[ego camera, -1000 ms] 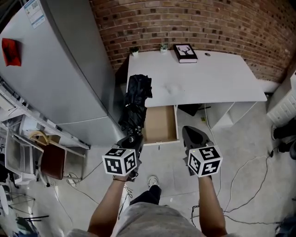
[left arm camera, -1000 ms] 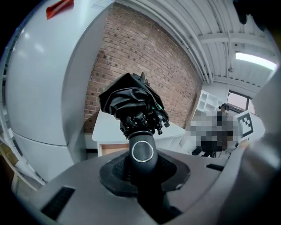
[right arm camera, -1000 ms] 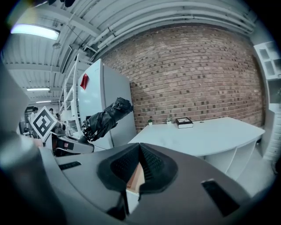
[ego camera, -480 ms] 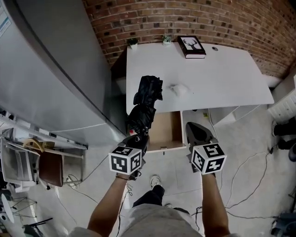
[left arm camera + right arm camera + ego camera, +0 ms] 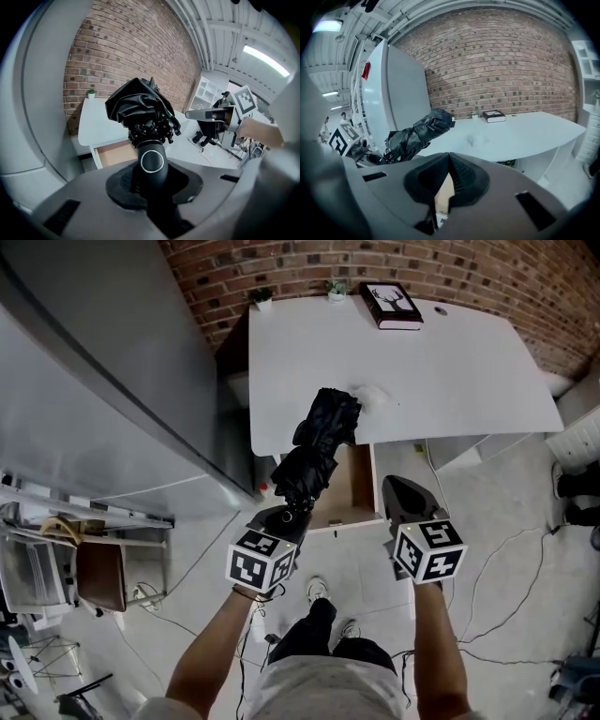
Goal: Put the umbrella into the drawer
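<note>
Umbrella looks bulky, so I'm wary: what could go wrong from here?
The umbrella reaches over the table edge, so lowering it could catch there instead of entering the drawer. The left hand-held gripper grips only the handle, so the loose bundle might swing or slip.
</note>
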A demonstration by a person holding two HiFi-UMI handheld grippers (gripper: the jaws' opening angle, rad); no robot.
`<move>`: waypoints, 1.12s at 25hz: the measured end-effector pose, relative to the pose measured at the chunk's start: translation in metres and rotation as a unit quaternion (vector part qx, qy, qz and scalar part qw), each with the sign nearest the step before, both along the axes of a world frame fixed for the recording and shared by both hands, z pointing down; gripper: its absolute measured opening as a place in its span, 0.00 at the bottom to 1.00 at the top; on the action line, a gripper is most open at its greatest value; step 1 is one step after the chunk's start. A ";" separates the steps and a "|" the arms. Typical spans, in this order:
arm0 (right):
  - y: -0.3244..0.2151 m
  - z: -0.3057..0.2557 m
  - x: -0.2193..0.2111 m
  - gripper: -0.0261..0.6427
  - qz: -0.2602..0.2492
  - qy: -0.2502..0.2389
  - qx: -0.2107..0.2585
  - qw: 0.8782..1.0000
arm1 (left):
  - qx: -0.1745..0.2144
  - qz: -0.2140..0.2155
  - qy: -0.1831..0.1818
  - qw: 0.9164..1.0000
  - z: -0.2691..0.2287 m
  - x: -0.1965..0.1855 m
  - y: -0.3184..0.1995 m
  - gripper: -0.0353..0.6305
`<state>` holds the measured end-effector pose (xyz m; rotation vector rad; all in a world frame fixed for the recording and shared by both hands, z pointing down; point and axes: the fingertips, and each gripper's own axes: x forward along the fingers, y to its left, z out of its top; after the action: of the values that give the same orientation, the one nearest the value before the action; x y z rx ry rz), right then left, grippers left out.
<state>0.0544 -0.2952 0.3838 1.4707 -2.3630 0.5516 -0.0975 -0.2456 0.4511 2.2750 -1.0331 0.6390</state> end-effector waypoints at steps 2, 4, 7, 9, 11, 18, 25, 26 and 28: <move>0.002 0.009 0.002 0.04 0.002 -0.002 -0.005 1.000 | -0.003 0.010 -0.002 1.000 0.009 0.006 0.008 0.17; 0.005 0.018 0.005 0.04 0.003 -0.003 -0.011 1.000 | -0.012 0.017 -0.003 1.000 0.020 0.012 0.019 0.17; 0.008 0.028 0.012 0.04 0.001 -0.005 -0.014 1.000 | -0.027 0.023 -0.011 0.999 0.036 0.022 0.034 0.17; 0.010 0.038 0.018 0.04 -0.003 -0.011 -0.016 1.000 | -0.037 0.022 -0.019 0.999 0.049 0.028 0.044 0.17; 0.013 0.051 0.024 0.04 -0.012 -0.018 -0.020 1.000 | -0.050 0.017 -0.028 0.998 0.065 0.036 0.055 0.17; 0.009 0.080 0.029 0.04 -0.054 -0.026 -0.017 0.998 | -0.066 -0.013 -0.046 0.997 0.103 0.046 0.061 0.17; 0.025 0.118 0.018 0.04 -0.119 -0.003 -0.021 0.993 | -0.072 -0.013 -0.083 0.994 0.140 0.042 0.054 0.17; 0.027 0.122 0.014 0.04 -0.131 0.001 -0.020 0.991 | -0.073 -0.009 -0.091 0.993 0.146 0.041 0.052 0.17; 0.028 0.129 0.006 0.04 -0.147 0.004 -0.017 0.989 | -0.078 -0.001 -0.106 0.991 0.156 0.040 0.047 0.17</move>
<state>0.0599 -0.2676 0.5123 1.0782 -2.4894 0.5042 -0.0573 -0.1981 0.6074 2.1032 -1.0433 0.9422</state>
